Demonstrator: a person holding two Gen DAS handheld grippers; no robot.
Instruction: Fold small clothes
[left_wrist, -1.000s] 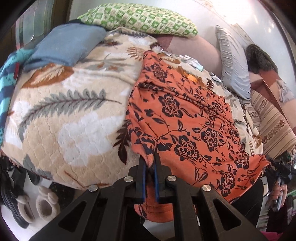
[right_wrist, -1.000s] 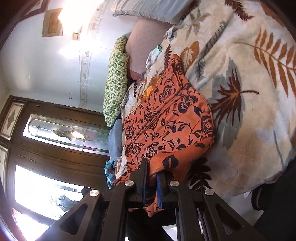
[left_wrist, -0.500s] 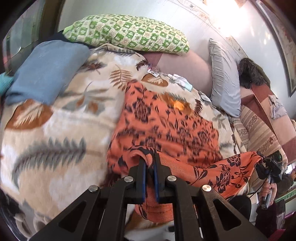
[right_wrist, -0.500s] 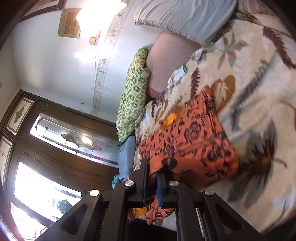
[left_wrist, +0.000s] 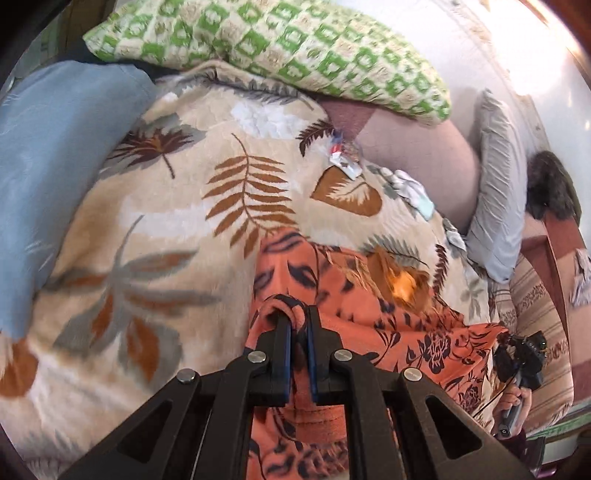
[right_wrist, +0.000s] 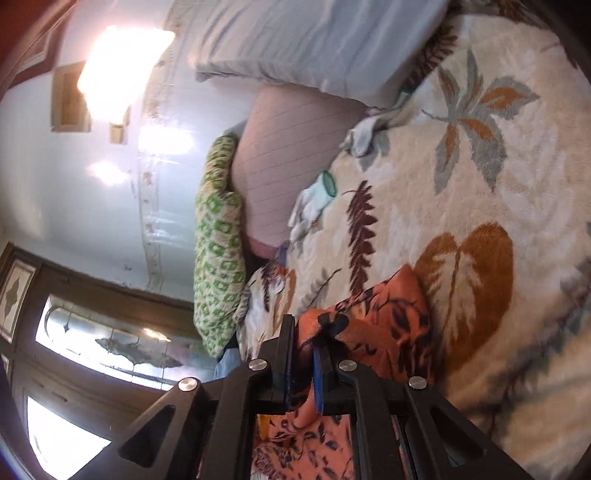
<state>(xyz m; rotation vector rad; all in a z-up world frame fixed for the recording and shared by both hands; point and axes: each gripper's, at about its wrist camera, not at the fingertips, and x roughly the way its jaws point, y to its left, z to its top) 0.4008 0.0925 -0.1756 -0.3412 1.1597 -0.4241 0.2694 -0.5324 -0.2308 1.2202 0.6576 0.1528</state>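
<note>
Both grippers hold the same piece of clothing, an orange garment (left_wrist: 373, 310) printed with dark flowers, and the coming move turns on where its free part lies from each grip. In the left wrist view the left gripper (left_wrist: 297, 325) has its jaws closed narrow on a bunched corner of the cloth, with the rest of the garment spreading ahead and off to the right of the jaws across the bed's leaf-patterned blanket (left_wrist: 177, 206); more cloth hangs below the jaws toward the camera. The garment's long axis runs sideways from these jaws toward the right gripper, which shows at the far right, gripped by a hand (left_wrist: 513, 402). In the right wrist view the right gripper (right_wrist: 306, 332) is likewise pinched tight on an orange fold, the cloth lying just ahead and to the right of its jaws and trailing beneath them. Neither hand looks clearly nearer to the far edge. The left gripper tips steeply down at the bed; the right one points much flatter, its view rolled sideways toward a green checked pillow (right_wrist: 218, 258). I judge the held edge must go forward and down onto the half lying ahead.
</note>
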